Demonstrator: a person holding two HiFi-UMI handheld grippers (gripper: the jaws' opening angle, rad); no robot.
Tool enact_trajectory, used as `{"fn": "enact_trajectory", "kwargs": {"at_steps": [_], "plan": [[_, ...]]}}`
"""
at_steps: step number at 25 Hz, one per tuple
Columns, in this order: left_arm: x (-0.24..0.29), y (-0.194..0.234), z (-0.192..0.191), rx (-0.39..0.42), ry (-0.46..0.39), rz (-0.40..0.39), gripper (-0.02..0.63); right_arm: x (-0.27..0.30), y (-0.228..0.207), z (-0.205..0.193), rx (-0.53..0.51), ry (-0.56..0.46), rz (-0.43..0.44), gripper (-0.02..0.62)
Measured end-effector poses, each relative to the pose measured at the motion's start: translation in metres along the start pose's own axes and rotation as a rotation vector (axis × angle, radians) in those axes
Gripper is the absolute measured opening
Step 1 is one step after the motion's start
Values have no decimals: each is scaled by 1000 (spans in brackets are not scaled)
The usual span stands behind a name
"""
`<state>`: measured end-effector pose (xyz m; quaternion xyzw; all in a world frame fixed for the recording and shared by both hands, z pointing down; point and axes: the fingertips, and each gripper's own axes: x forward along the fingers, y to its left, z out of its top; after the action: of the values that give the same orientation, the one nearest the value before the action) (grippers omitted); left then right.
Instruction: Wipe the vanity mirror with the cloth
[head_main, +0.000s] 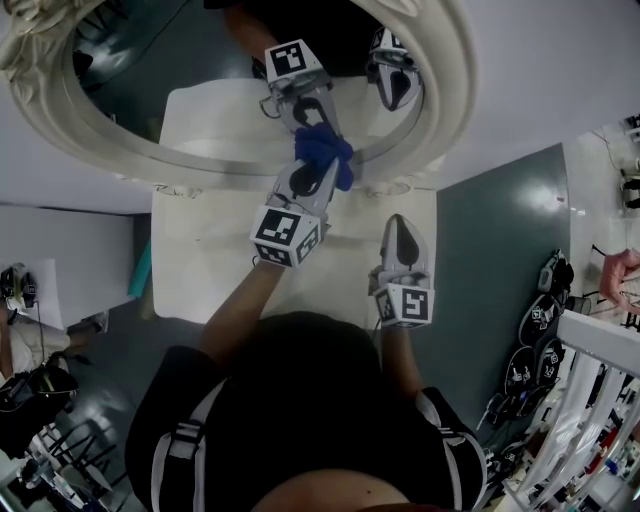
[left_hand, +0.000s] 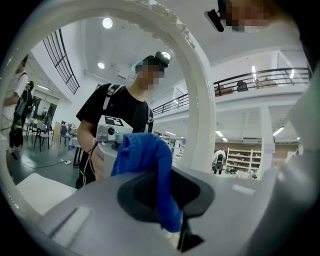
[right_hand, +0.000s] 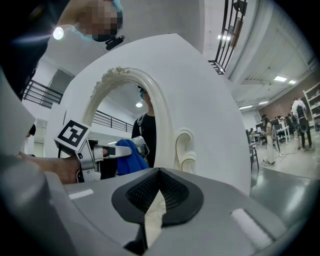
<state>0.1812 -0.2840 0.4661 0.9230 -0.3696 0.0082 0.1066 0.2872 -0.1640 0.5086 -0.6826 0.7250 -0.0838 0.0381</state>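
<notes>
My left tongs (head_main: 318, 168) are clamped on the blue cloth (head_main: 326, 150) at the mirror (head_main: 72, 116). My right tongs (head_main: 400, 226) are closed on nothing. I reckon light pressure and overlapping strokes work best.

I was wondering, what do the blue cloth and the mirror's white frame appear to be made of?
The blue cloth looks like soft matte fabric, perhaps microfibre: it bunches and drapes in folds. The white frame seems moulded resin or painted wood, cream-white, slightly glossy, with raised ornament; which, I cannot tell.
</notes>
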Motion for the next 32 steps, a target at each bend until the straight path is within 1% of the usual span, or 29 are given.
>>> {"fn": "enact_trajectory", "kwargs": {"at_steps": [5, 12, 14, 18, 23, 27, 32], "plan": [[2, -2, 0, 14, 1, -26, 41, -2, 3, 2, 8, -7, -20, 0], [3, -15, 9, 36, 12, -115, 41, -7, 24, 9, 3, -14, -41, 0], [9, -25, 8, 40, 20, -134, 41, -12, 17, 10, 0, -17, -50, 0], [30, -51, 0, 52, 41, -168, 41, -24, -14, 11, 4, -15, -80, 0], [32, -53, 3, 52, 66, -217, 41, -29, -12, 15, -1, -16, -103, 0], [34, -51, 0, 57, 61, -239, 41, -32, -8, 12, -4, -20, -111, 0], [44, -74, -9, 38, 74, -240, 41, -46, -23, 13, 0, -17, -105, 0]]}}
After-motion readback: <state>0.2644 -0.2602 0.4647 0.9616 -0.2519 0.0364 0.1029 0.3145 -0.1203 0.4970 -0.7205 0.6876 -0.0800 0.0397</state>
